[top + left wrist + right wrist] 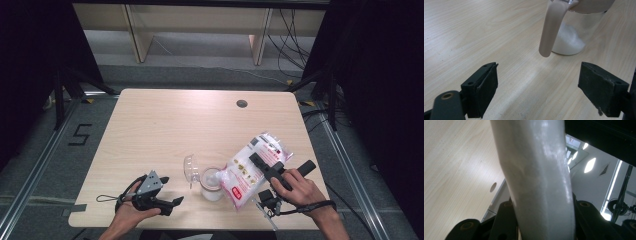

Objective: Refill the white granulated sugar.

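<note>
Right gripper (264, 168) pinches crinkly bag (248, 172), seemingly over glass jar (212, 183).

The bag (539, 177) is just a pale blur in the right gripper view, hiding the claw tips pinching it. The jar (574, 27) loses its top at the frame edge in the left gripper view, and the bag's print is too tiny to read from the high view.

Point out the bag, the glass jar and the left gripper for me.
bag (250, 170), high view, middle of its printed face.
glass jar (574, 30), left gripper view, clear wall above the white powder.
left gripper (172, 205), high view, between its jaw tips.
</note>
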`<state>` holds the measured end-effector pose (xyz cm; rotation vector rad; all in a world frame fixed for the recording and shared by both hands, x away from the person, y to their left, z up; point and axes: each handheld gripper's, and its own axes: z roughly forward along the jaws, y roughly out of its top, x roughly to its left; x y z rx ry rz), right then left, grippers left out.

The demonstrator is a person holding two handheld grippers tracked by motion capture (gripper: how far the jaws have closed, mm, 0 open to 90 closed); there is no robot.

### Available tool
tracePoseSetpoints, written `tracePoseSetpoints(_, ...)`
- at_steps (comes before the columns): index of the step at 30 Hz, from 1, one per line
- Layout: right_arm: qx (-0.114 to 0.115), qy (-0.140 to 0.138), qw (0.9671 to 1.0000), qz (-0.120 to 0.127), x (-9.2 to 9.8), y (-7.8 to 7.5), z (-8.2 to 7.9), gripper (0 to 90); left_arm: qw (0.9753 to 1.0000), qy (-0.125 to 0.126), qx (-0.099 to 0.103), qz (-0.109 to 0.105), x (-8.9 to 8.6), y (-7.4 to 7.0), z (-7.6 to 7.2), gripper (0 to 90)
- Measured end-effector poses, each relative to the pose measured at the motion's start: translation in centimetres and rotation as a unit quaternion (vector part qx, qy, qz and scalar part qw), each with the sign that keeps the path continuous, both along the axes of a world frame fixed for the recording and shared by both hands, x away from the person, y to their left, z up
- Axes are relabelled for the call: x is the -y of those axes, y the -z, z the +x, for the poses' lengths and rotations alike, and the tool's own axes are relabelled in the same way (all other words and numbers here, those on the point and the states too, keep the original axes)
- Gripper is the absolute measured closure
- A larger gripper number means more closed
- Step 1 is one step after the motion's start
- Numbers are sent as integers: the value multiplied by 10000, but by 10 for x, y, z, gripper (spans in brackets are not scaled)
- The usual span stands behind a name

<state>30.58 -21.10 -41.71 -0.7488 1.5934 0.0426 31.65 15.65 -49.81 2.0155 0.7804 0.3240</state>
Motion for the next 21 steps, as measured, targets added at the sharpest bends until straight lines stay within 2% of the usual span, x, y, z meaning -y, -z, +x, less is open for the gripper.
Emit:
tracePoseSetpoints(1,43,-50,9999,-88,-1,-2,0,683,10000,-5,-6,-9,0,0,0,155)
tracePoseSetpoints(4,-62,-15,9998,178,1,1,0,686,10000,-6,-9,-14,0,0,0,155)
tracePoseSetpoints(8,-110,-9,9998,160,1,1,0,688,10000,-7,-9,-8,0,0,0,155)
tracePoseSetpoints(14,-115,-32,9995,277,4,1,0,690,10000,36,-63,19,0,0,0,155)
tracePoseSetpoints(18,-151,-11,9995,262,3,-1,-1,691,10000,18,-62,-31,0,0,0,155)
tracePoseSetpoints(21,-147,-88,9996,211,2,-2,-1,692,10000,37,-60,16,0,0,0,155)
